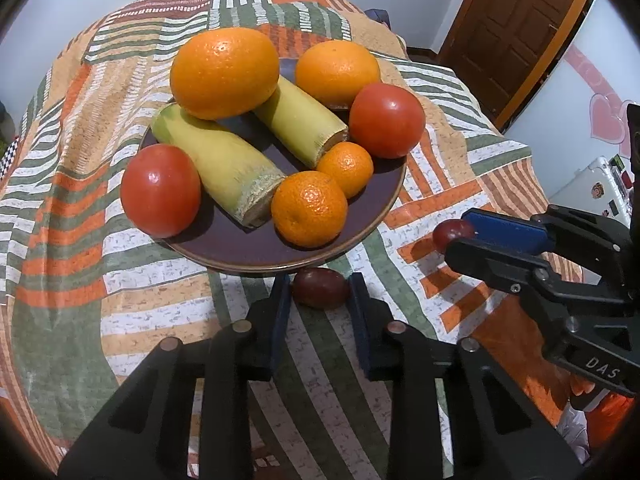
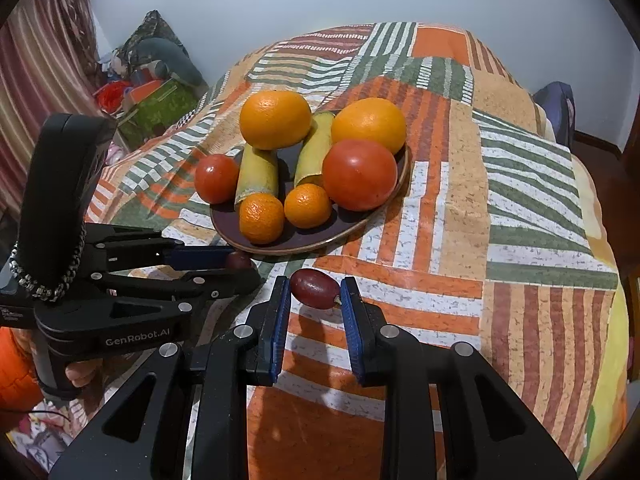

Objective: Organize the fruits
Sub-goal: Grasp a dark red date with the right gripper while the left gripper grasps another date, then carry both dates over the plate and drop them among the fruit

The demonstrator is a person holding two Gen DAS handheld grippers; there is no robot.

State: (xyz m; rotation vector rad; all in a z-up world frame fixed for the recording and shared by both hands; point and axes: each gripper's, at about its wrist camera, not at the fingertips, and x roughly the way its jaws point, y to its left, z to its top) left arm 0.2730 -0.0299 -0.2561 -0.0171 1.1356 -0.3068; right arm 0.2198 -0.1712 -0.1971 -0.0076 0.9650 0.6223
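Observation:
A dark brown plate (image 1: 360,216) (image 2: 352,228) on the patterned cloth holds two oranges (image 1: 224,72), two tomatoes (image 1: 160,190), two banana pieces (image 1: 224,164) and two mandarins (image 1: 309,208). My left gripper (image 1: 320,290) is shut on a dark red grape (image 1: 320,288) just in front of the plate's near rim; it also shows in the right wrist view (image 2: 238,260). My right gripper (image 2: 316,290) is shut on another dark red grape (image 2: 314,288), right of the left one; it also shows in the left wrist view (image 1: 454,234).
The table is covered by an orange, green and white patchwork cloth (image 2: 520,184). A wooden door (image 1: 516,20) stands at the far right. Boxes and clutter (image 2: 152,92) lie beyond the table's left side.

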